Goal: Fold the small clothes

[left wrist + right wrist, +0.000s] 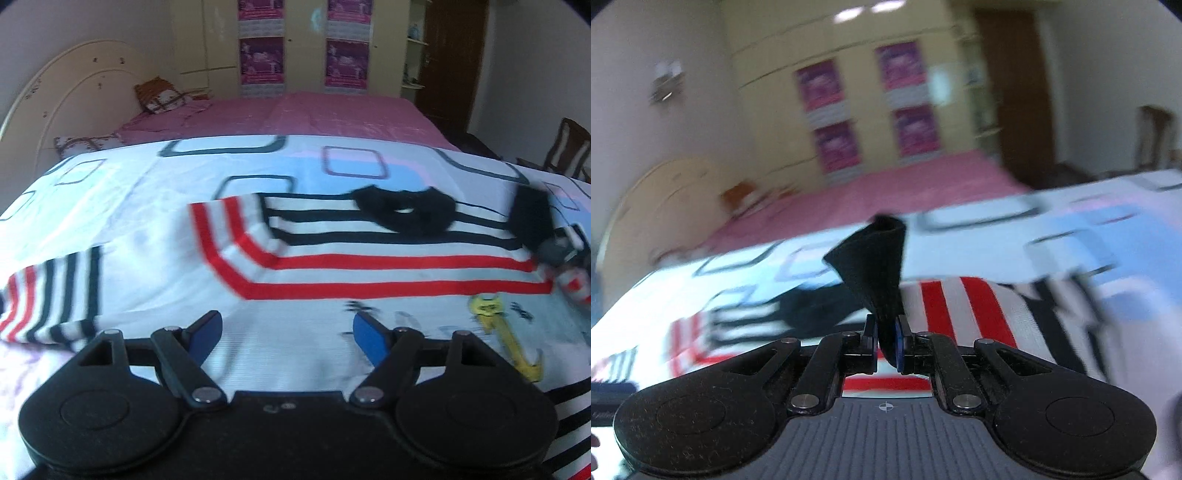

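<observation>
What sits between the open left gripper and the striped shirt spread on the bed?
Nothing visible. The left gripper hovers open directly over the striped shirt, with only the shirt's white fabric beneath its fingers. The right gripper, shut on the shirt's black cuff, works off to the side.

Soft, even daylight fills both views, with no hard shadows. The left wrist view is mostly sharp, smeared only at its right edge. The right wrist view is heavily motion-blurred: the yellow wardrobe with purple posters point(871, 110) and the white patterned bedsheet point(997, 236) streak. Fisheye bending curves the edges and darkens the corners.
</observation>
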`<state>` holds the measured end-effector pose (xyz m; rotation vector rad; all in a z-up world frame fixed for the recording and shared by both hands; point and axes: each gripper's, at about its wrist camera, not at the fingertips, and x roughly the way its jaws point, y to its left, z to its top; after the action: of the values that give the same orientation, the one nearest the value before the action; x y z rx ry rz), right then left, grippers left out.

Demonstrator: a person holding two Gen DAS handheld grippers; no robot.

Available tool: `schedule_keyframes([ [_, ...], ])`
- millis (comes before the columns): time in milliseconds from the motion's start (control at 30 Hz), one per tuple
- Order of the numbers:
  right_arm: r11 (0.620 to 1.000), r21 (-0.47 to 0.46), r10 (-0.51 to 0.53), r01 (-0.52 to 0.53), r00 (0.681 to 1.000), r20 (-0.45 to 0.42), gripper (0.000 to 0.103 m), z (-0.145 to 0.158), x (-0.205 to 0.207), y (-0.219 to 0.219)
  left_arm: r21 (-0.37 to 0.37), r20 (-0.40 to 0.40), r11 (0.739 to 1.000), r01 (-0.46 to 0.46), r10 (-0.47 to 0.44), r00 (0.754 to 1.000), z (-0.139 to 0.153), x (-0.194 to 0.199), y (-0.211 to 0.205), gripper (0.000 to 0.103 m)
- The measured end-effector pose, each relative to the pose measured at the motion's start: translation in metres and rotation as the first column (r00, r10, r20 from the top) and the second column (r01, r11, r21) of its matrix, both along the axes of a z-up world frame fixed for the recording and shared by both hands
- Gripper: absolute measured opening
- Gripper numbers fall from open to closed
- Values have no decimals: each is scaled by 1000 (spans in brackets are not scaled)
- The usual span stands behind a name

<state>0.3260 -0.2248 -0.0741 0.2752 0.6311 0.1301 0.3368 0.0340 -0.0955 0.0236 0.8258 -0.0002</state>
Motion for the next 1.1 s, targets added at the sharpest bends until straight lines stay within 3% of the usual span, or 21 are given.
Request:
schedule_keyframes([
  [167, 992, 9, 124, -124, 987, -98, 9, -31, 11, 67, -45, -16, 999, -23, 22, 1000, -3, 2, 28, 77],
  [300, 986, 14, 168, -168, 976, -138, 9, -37, 7, 79, -108, -20, 994, 4, -6, 1000, -4, 4, 28, 77],
  [367, 987, 13, 163, -163, 977, -137, 21, -33, 6, 74, -148, -18, 989, 24, -27, 999, -5, 6, 20, 79],
  [400, 989, 13, 151, -150, 980, -131, 49, -30, 5, 70, -176, -28, 983, 42, -48, 998, -5, 9, 14, 80],
  [433, 992, 8, 130, -129, 985, -113, 69, -26, -2, 63, -199, -40, 978, 62, -71, 997, -7, 10, 10, 81],
  [533, 994, -87, 67, -73, 996, -62, 70, -13, -21, 44, -252, -88, 959, 131, -158, 984, -18, 19, -14, 80],
  [600, 991, -130, 21, -28, 998, -56, 70, -9, -35, 23, -266, -106, 949, 169, -203, 974, -28, 23, -32, 75],
  [700, 981, -188, -70, 55, 995, -74, 70, -12, -54, -12, -271, -140, 941, 202, -246, 959, -47, 31, -54, 54],
  [800, 968, -217, -151, 126, 983, -105, 70, -21, -66, -43, -247, -98, 945, 213, -243, 965, -54, 33, -65, 44],
  [833, 964, -220, -178, 150, 977, -115, 70, -24, -69, -52, -239, -93, 948, 212, -239, 966, -55, 34, -67, 38],
  [900, 957, -221, -218, 186, 967, -128, 69, -31, -71, -67, -242, -78, 947, 210, -234, 969, -55, 35, -69, 14],
  [933, 955, -221, -233, 200, 963, -133, 69, -34, -70, -73, -267, -75, 939, 216, -244, 967, -56, 36, -68, 9],
  [1100, 954, -207, -249, 216, 957, -147, 69, -43, -59, -87, -302, -26, 929, 214, -232, 972, -38, 34, -66, 7],
])
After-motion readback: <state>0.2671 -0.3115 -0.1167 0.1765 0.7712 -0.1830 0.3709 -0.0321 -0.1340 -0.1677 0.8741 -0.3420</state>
